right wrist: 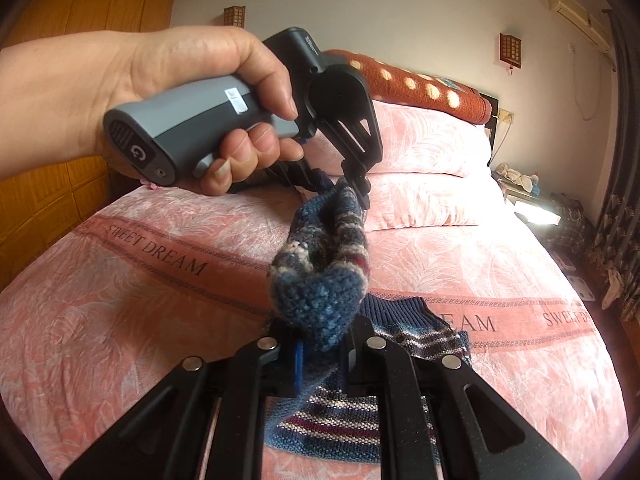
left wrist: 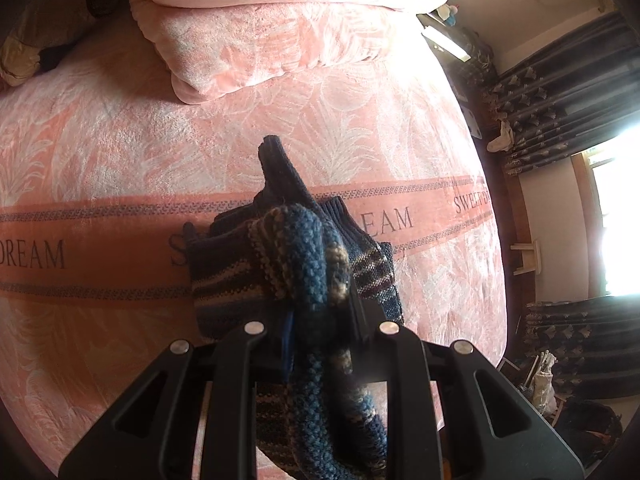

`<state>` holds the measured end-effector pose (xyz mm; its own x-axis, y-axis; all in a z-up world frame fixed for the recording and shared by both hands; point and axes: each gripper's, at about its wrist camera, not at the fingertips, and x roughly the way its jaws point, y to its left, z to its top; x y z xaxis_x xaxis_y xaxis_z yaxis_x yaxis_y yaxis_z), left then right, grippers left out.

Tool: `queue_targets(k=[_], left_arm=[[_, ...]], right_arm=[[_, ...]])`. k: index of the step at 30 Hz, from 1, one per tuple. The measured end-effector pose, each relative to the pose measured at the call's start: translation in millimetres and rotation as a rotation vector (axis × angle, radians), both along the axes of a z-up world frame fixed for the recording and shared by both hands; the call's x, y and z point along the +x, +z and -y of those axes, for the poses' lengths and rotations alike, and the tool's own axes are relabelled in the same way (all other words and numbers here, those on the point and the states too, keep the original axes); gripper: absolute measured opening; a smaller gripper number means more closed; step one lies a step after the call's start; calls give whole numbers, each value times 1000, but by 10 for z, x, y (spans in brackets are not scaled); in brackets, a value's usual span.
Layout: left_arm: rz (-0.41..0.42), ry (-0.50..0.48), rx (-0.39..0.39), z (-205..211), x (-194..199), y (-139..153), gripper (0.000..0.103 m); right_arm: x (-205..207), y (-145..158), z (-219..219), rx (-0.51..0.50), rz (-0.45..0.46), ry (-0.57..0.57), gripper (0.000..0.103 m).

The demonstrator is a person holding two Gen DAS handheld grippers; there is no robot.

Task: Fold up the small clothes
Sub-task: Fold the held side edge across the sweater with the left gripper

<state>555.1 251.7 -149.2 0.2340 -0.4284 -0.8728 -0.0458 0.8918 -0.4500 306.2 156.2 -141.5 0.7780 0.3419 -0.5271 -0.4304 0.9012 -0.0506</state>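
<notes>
Left wrist: my left gripper (left wrist: pixel 320 320) is clamped on the knit garment (left wrist: pixel 292 256), lifted over the bed (left wrist: pixel 120 152). Right wrist: my right gripper (right wrist: pixel 322 354) pinches the same garment's edge; its lower part lies on the bed.

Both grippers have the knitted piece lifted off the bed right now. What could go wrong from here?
1. The striped knit garment is bunched into a roll between the left gripper and the right gripper, so the fold may come out crooked.
2. Part of it trails on the pink bedspread and could drag.
</notes>
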Motion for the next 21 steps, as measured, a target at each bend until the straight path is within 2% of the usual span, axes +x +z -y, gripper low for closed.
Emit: queue_targets(k=[21], left_arm=[[-59,-68,67,959,270,-617,20]], right_arm=[[252,-498,877,98,-133,-132,12]])
